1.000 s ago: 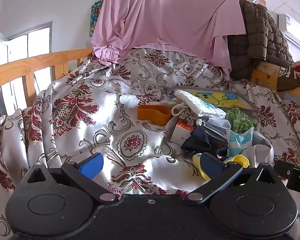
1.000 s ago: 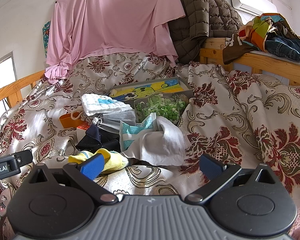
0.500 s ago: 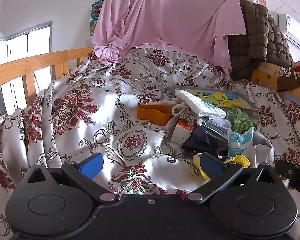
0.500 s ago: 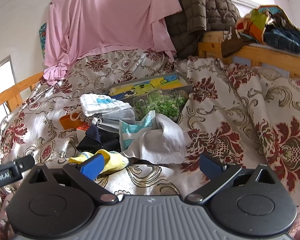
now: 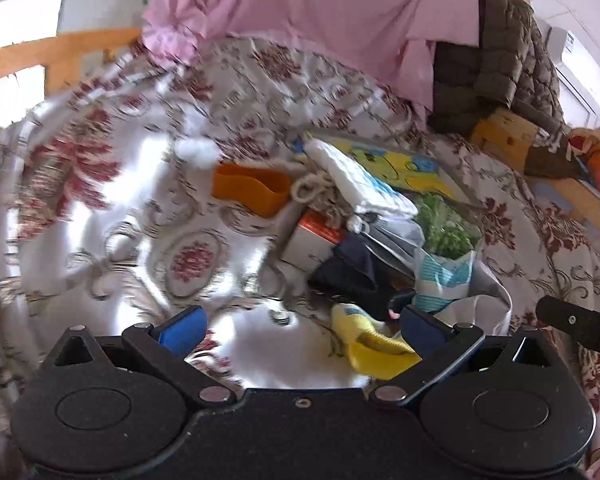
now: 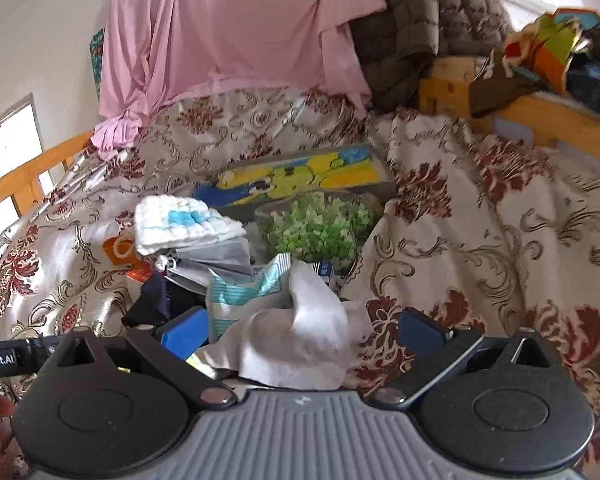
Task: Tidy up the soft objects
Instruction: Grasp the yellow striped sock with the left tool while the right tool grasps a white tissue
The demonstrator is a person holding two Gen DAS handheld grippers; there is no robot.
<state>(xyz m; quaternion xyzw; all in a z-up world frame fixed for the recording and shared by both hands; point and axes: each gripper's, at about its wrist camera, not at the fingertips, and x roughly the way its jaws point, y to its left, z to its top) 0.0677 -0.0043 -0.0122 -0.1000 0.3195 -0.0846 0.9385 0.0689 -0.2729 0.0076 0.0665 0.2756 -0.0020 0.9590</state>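
So both grippers have pushed in toward the pile since a second ago, and the right one got a lot closer: the white cloth (image 6: 300, 344) that used to sit well ahead now lies right between its spread fingers. The right gripper (image 6: 302, 330) is wide open, nothing clamped yet. The cloth is a crumpled heap at the near edge of the pile, peak pointing up and away, its bulk running roughly across the gap between the fingers, so I'd guess a straight close would catch it. Behind the cloth there's a teal striped packet (image 6: 244, 292), then a tub of green stuff (image 6: 316, 228) and a white knitted piece (image 6: 180, 224) to the packet's left, with a yellow picture box (image 6: 300, 178) furthest back, all on the floral bedspread (image 6: 480, 248). The left gripper (image 5: 302, 326) is open too, empty, with a yellow sock (image 5: 368, 344) just by its right finger; the cloth is off to its right, so the right hand is clearly nearer. Left view is pretty blurred.
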